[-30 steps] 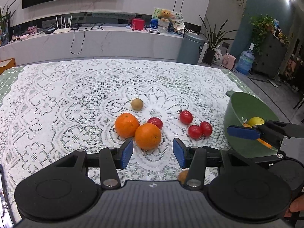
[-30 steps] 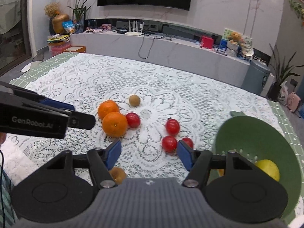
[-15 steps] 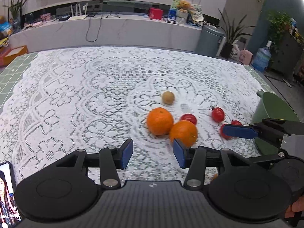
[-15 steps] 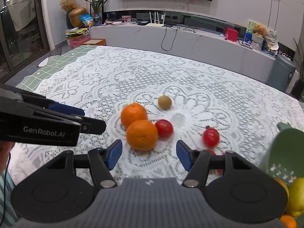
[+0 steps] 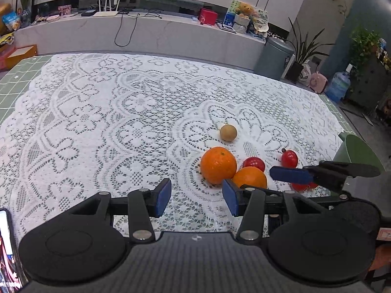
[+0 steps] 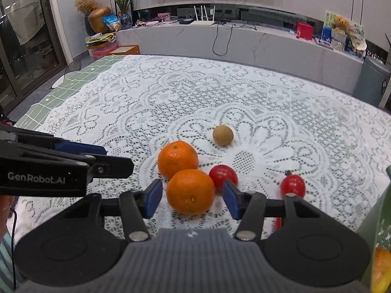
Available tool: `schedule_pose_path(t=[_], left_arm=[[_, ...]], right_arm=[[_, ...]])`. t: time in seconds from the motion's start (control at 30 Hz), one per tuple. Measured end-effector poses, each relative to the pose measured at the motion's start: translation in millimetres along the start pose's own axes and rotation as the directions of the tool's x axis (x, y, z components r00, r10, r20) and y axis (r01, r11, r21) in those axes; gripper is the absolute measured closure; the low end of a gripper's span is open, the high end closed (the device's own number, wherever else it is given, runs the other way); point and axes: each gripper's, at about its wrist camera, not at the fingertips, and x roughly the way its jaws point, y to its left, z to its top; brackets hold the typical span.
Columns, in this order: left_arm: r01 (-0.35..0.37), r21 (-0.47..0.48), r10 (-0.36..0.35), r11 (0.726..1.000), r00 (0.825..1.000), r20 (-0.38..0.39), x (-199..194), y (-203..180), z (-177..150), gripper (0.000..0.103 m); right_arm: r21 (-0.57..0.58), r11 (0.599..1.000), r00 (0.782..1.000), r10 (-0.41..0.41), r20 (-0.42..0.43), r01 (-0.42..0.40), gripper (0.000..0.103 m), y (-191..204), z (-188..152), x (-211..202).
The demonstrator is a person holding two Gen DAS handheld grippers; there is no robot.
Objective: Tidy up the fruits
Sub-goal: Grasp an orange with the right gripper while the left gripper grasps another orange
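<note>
Closest in, the right gripper [image 6: 192, 199] has its blue pads on either side of the nearer orange [image 6: 190, 191]; its jaws have just been closing, yet a sliver of lace still shows between each pad and the peel, so the fruit sits between them ungripped. The left gripper [image 5: 196, 196] hangs partly open over bare lace tablecloth [image 5: 110, 127] with nothing between its pads, just left of the fruit cluster. Touching the nearer orange from behind is the second orange [image 6: 177, 159], and just to the right of the pair sits a red tomato [image 6: 223, 174]. Another tomato [image 6: 292, 185] lies apart to the right, with more red fruit half hidden behind the gripper arm. At the right edge stands the green bowl [image 5: 359, 150], orange and yellow fruit visible inside it in the right wrist view. Farthest out on the cloth, a small brown round fruit [image 6: 222, 134] rests alone
</note>
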Motion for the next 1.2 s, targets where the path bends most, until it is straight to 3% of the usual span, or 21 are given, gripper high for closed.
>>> schedule_pose_path(t=[0.3,0.5,0.7,0.83,1.2], left_arm=[[0.03,0.003,-0.03,1.0,0.999,-0.013,8.8,2.0,4.9,0.046],[0.072,-0.053,-0.074,0.996,0.997,-0.027,19.2,0.6,12.4,0.046],[0.084,-0.044,-0.086,0.995,0.995,-0.043,32.2,-10.3,20.9,0.046],[0.035,0.006,-0.034,0.999,0.997,-0.068,44.2,-20.7,21.2,0.046],[-0.004,0.119,0.017,0.993,0.994,-0.109,64.5,-34.0,21.0,0.046]], right_arm=[[0.037,0.999,1.0,0.024,-0.016,-0.023,0.057,-7.1,0.8,10.9],[0.044,0.999,0.999,0.03,-0.014,-0.029,0.059,-10.7,-0.8,4.5],[0.041,0.999,0.999,-0.032,-0.005,0.032,0.059,-24.3,-3.6,-17.4],[0.07,0.996,0.998,-0.058,-0.028,0.059,0.059,-36.3,-4.0,-18.6],[0.068,0.996,0.997,-0.051,-0.066,0.055,0.059,-41.3,-7.7,-8.0]])
